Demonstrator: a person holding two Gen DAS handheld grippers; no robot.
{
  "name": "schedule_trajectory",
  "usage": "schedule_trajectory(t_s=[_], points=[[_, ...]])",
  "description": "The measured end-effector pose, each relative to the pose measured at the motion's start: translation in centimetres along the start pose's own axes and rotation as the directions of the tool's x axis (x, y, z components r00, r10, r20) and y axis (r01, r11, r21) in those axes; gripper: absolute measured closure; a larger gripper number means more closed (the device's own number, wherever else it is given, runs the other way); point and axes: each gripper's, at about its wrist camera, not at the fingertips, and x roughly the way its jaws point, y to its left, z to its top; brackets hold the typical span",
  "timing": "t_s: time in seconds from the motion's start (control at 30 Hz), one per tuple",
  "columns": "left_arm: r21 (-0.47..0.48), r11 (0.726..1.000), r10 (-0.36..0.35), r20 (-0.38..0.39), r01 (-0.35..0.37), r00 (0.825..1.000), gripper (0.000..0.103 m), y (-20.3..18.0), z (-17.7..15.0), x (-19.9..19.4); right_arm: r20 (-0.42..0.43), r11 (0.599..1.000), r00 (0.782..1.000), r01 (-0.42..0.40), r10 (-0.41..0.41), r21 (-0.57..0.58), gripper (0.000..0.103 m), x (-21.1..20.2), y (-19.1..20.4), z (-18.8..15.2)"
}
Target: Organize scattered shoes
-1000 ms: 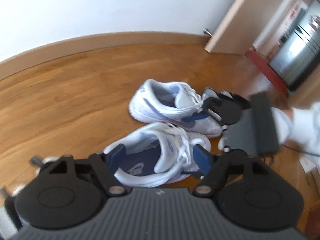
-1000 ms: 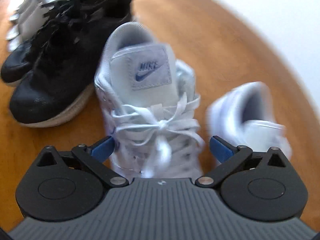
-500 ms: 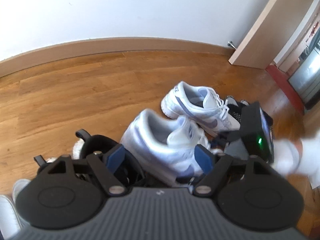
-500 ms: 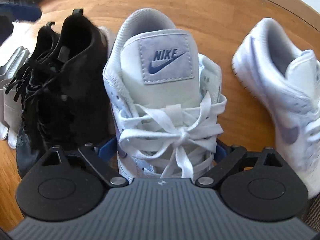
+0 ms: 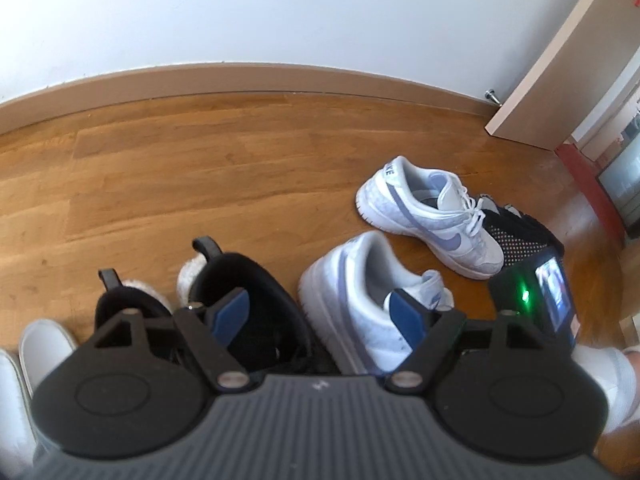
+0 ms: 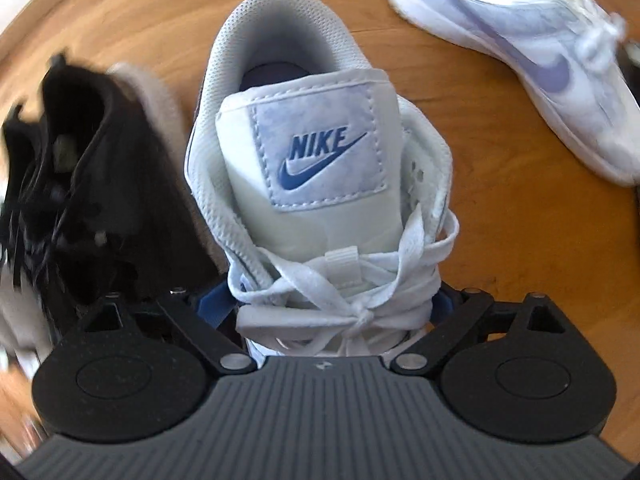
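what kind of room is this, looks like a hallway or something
Probably a home entryway or hallway, though that is a guess. Shoes stand in a row on a bare wooden plank floor by a plain white wall with a wooden skirting board, and a pale wooden door stands open to another room.

A wide stretch of bare honey-coloured wooden floor (image 5: 168, 184) lies open up to the pale skirting board (image 5: 248, 80); nearer, a tight row blocks the way: white shoes (image 5: 44, 344) at far left, a pair of black fleece-lined boots (image 5: 248, 292) beside them, then a white lace-up sneaker with a lilac swoosh (image 5: 360, 292) just beside the boots; its white-and-lilac mate (image 5: 432, 216) lies well apart, its toe against a black mesh shoe (image 5: 516, 232); bare floor separates the two sneakers; a pale wooden door (image 5: 560, 64) closes the right.
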Motion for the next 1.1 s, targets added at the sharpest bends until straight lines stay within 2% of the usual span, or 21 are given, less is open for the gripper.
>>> schedule_trajectory(t_s=[0.1, 0.17, 0.23, 0.33, 0.4, 0.47, 0.63, 0.73, 0.9, 0.97, 1.0, 1.03, 1.1], points=[[-0.011, 1.000, 0.002, -0.004, -0.003, 1.000, 0.027, 0.0, -0.1, -0.2, 0.040, 0.999, 0.999, 0.019, -0.018, -0.041, 0.005, 0.1, 0.9, 0.2], [-0.012, 1.000, 0.001, -0.006, -0.001, 1.000, 0.027, -0.3, 0.0, -0.2, 0.083, 0.993, 0.996, 0.023, -0.014, -0.114, 0.004, 0.0, 1.3, 0.1], [0.001, 1.000, -0.006, -0.004, 0.006, 1.000, 0.026, -0.7, 0.1, -0.4, 0.143, 0.987, 0.989, 0.001, 0.022, -0.161, 0.000, -1.6, 0.5, -0.9], [0.044, 0.998, -0.033, 0.017, 0.032, 0.999, 0.023, -2.1, 0.6, -0.5, 0.190, 0.984, 0.976, -0.081, 0.110, -0.157, 0.000, -4.7, -2.6, -2.6], [0.069, 0.996, -0.063, 0.028, 0.061, 0.998, 0.021, -3.5, 1.2, 0.2, 0.212, 0.983, 0.966, -0.122, 0.150, -0.141, 0.000, -6.1, -5.0, -3.6], [0.097, 0.991, -0.097, 0.035, 0.094, 0.995, 0.021, -5.2, 2.1, 1.2, 0.247, 0.985, 0.956, -0.136, 0.159, -0.107, 0.000, -7.8, -9.0, -5.4], [0.182, 0.967, -0.193, 0.058, 0.180, 0.979, 0.017, -10.6, 4.5, 5.6, 0.268, 0.995, 0.959, -0.097, 0.088, 0.018, 0.000, -9.9, -13.6, -8.5], [0.197, 0.959, -0.219, 0.061, 0.203, 0.974, 0.017, -13.5, 6.7, 10.4, 0.277, 0.989, 0.958, -0.103, 0.071, 0.102, 0.000, -10.2, -17.2, -9.8], [0.102, 0.971, -0.219, -0.006, 0.219, 0.976, 0.017, -13.7, 7.6, 15.8, 0.293, 0.984, 0.955, -0.103, 0.055, 0.148, 0.000, -10.7, -20.2, -10.5], [0.063, 0.973, -0.221, -0.032, 0.222, 0.975, 0.021, -13.8, 7.9, 18.0, 0.302, 0.986, 0.952, -0.098, 0.053, 0.136, 0.000, -10.0, -21.0, -10.2], [0.044, 0.974, -0.222, -0.046, 0.224, 0.974, 0.044, -13.8, 8.1, 19.1, 0.310, 0.988, 0.950, -0.092, 0.049, 0.126, 0.000, -10.1, -21.2, -10.2], [0.024, 0.974, -0.223, -0.059, 0.225, 0.973, 0.074, -13.9, 8.3, 20.2, 0.317, 0.989, 0.947, -0.086, 0.045, 0.117, 0.000, -10.1, -21.4, -10.3], [0.017, 0.976, -0.213, -0.076, 0.215, 0.974, 0.080, -14.1, 8.5, 21.1, 0.348, 0.994, 0.937, -0.072, 0.040, 0.079, 0.000, -10.2, -21.7, -10.2]])
